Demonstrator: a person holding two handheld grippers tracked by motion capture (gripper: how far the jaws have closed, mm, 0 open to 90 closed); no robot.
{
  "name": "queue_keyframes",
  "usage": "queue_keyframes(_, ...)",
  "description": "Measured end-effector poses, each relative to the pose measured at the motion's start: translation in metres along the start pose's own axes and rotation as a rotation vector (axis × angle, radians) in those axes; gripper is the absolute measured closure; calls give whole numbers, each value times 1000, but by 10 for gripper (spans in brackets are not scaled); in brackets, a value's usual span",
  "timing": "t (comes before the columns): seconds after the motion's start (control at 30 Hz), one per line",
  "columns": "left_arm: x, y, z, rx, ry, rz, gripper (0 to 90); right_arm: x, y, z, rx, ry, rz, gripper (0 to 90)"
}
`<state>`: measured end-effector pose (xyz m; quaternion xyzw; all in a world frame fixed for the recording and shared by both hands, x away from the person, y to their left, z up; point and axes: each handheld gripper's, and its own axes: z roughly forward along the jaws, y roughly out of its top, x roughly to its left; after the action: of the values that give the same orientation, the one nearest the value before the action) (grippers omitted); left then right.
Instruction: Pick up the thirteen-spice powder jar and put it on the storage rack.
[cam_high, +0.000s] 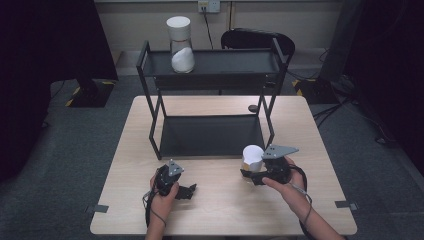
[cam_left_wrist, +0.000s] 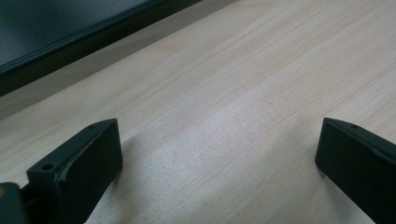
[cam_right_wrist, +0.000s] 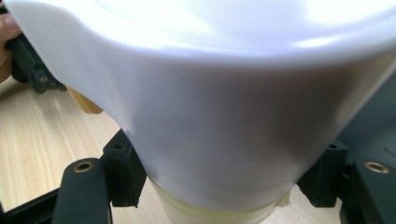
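I had the right gripper (cam_high: 251, 176) clamped on the white-lidded plastic jar (cam_high: 252, 157), its jaws pressed against the body just under the flared lid, and the jar sat lifted off the pale wooden table (cam_high: 220, 215) just in front of the black two-tier metal rack (cam_high: 212, 85), near its right front leg. The left gripper (cam_high: 187, 191) rested on the table in front of the rack's left side, jaws spread wide with bare wood between them. The rack's lower shelf lay just behind the held jar. On the rack's top shelf, towards its left end, stood a second white-lidded jar (cam_high: 180, 45) part filled with white powder
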<state>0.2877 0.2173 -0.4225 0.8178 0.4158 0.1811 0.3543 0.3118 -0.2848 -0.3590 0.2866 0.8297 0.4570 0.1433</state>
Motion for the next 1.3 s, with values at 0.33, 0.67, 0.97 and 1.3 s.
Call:
queue_keyframes(0.33, 0, 0, 0, 0, 0, 0, 0, -6, 23, 12, -6, -6, 4, 300)
queue_keyframes(0.67, 0, 0, 0, 0, 0, 0, 0, -15, 40, 14, -4, -20, 8, 300)
queue_keyframes(0.97, 0, 0, 0, 0, 0, -1, 0, -23, 63, 12, 12, -12, 8, 301)
queue_keyframes(1.3, 0, 0, 0, 0, 0, 0, 0, -23, 93, 13, 12, -9, -24, 301)
